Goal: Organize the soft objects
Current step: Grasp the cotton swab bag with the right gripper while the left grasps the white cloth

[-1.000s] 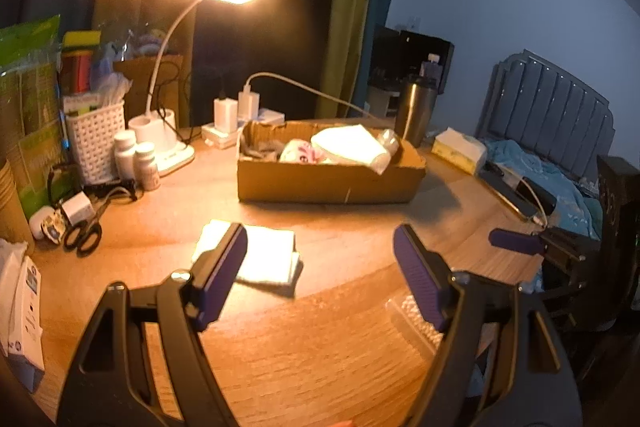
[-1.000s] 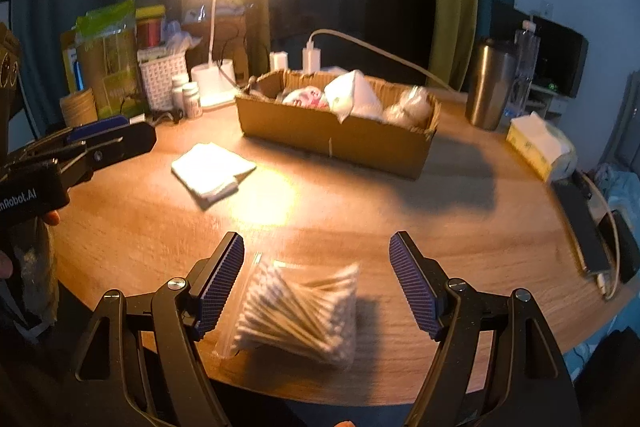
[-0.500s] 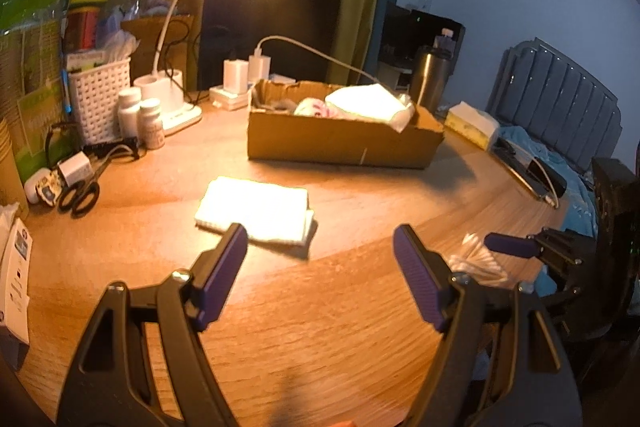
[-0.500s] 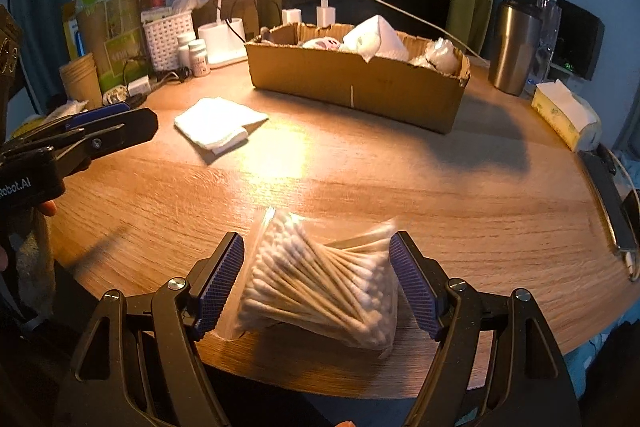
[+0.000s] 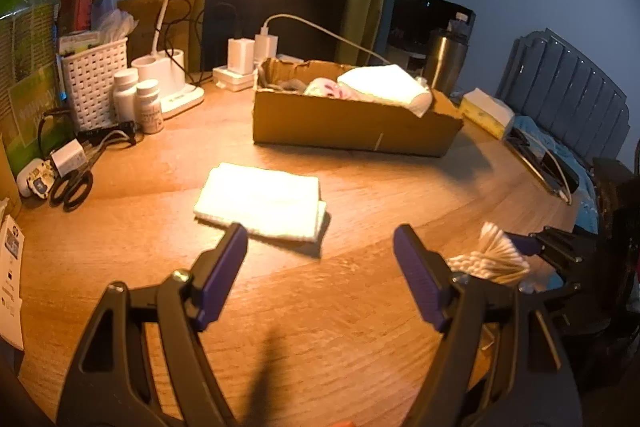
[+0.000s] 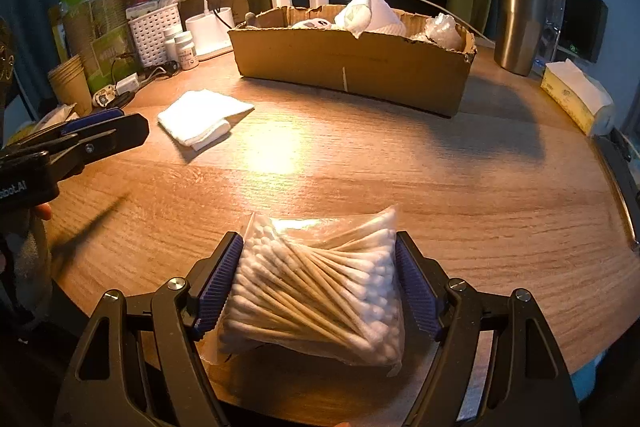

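A clear bag of cotton swabs (image 6: 316, 287) lies near the table's front edge, right between the purple pads of my right gripper (image 6: 318, 255). The jaws stand wide and the pads sit at the bag's two sides. A folded white towel (image 5: 260, 203) lies flat on the wooden table, just beyond my left gripper (image 5: 320, 251), which is open and holds nothing. Behind the towel stands a cardboard box (image 5: 352, 131) with a white cloth and other soft things in it. In the right wrist view the towel (image 6: 200, 117) and the left gripper (image 6: 100, 135) are at the left.
A lit desk lamp (image 5: 176, 83), a white basket (image 5: 94, 83), pill bottles (image 5: 148, 105) and scissors (image 5: 72, 183) crowd the left rear. A steel tumbler (image 6: 518, 27) and a tissue box (image 6: 576, 97) stand at the right. Cables and a phone (image 5: 548, 167) lie by the right edge.
Both grippers have come down and forward. The swab bag, earlier ahead of the right pads, now sits between them. The towel is closer to the left gripper's tips.
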Tool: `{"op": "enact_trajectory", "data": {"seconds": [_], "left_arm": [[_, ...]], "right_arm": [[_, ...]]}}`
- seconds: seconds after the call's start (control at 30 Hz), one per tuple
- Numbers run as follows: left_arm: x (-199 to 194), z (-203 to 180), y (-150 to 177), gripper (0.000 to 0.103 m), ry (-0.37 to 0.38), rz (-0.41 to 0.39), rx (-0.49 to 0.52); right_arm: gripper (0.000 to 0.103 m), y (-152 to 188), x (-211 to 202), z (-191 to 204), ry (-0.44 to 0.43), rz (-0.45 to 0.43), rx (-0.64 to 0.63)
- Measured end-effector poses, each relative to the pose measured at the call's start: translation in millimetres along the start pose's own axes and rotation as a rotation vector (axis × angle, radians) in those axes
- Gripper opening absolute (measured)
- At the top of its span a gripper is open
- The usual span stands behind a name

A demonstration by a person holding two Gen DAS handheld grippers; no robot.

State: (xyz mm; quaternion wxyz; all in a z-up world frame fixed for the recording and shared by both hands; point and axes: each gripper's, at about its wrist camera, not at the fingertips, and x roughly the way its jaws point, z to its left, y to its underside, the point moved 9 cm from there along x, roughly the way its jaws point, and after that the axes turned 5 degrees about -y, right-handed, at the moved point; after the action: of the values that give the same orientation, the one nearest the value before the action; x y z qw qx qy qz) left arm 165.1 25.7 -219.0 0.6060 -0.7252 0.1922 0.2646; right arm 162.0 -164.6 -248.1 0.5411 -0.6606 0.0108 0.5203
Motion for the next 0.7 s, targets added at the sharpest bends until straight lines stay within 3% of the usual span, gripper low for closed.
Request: {"op": "enact_trajectory", "data": {"seconds": [0.17, 0.7], "left_arm": [[9.9, 2.4, -3.0, 0.077, -0.016, 0.018, -0.002], [45.4, 24.3, -25.8, 0.077, -0.096, 0.071, -0.003]], "right_arm": [[0.073, -3.9, 3.3, -2.3, -0.005, 0.002, -0.014], [0.073, -41.5, 16.2, -25.2, 0.003, -0.014, -0.005]]}}
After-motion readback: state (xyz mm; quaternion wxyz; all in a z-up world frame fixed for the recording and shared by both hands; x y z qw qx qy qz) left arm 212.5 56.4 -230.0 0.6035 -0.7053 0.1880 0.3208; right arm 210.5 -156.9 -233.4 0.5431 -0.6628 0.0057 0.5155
